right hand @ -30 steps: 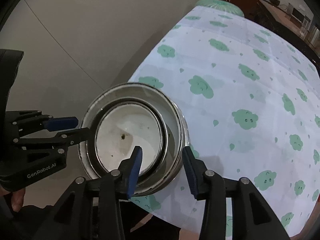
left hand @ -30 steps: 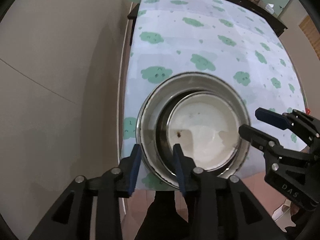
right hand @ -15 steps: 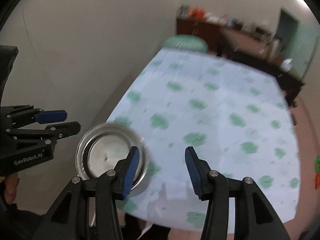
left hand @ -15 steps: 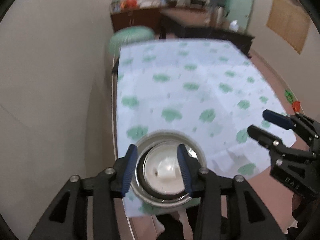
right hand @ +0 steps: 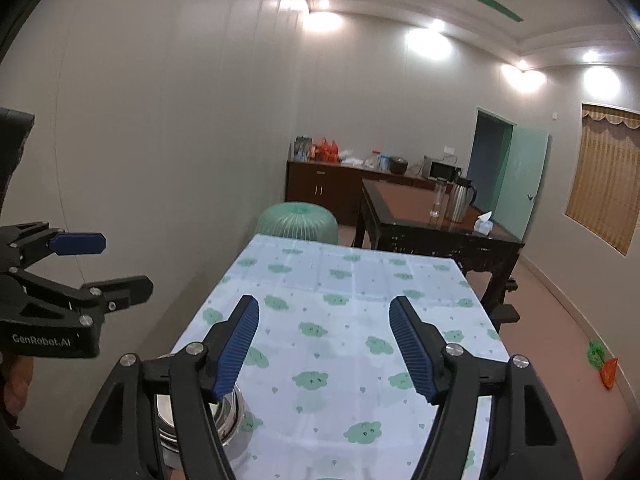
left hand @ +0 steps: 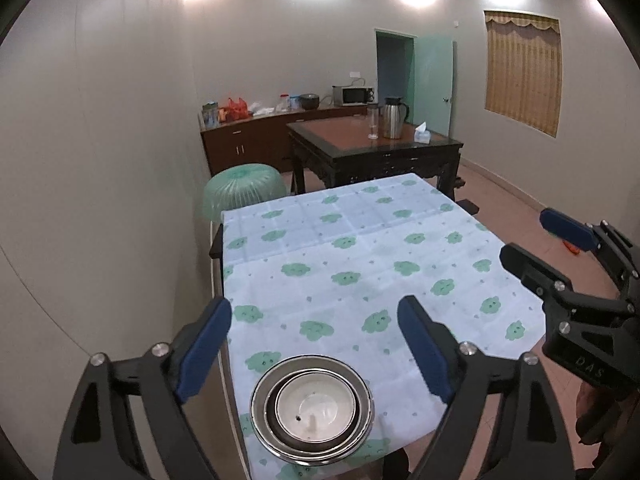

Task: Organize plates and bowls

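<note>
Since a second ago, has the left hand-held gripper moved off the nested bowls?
Yes. The left hand-held gripper has risen clear of the nested bowls, jaws just opening, empty.

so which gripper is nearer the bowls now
Left. The left gripper, open, hangs just above the nested bowls; the right gripper, open too, is off to their right and farther away.

Right gripper [right hand: 324, 344]: jaws standing wide, having just been opening, nothing lying between them. Steel bowls [right hand: 200, 420]: nested, sitting at the near left corner of the clouded tablecloth [right hand: 352, 320], partly hiding behind the right gripper's left finger. Left gripper [right hand: 116, 264]: hanging at far left, jaws parted. Green basin [right hand: 296, 220]: standing beyond the table's far end. Dark table [right hand: 432, 220]: carrying a flask [right hand: 460, 198], far right.
</note>
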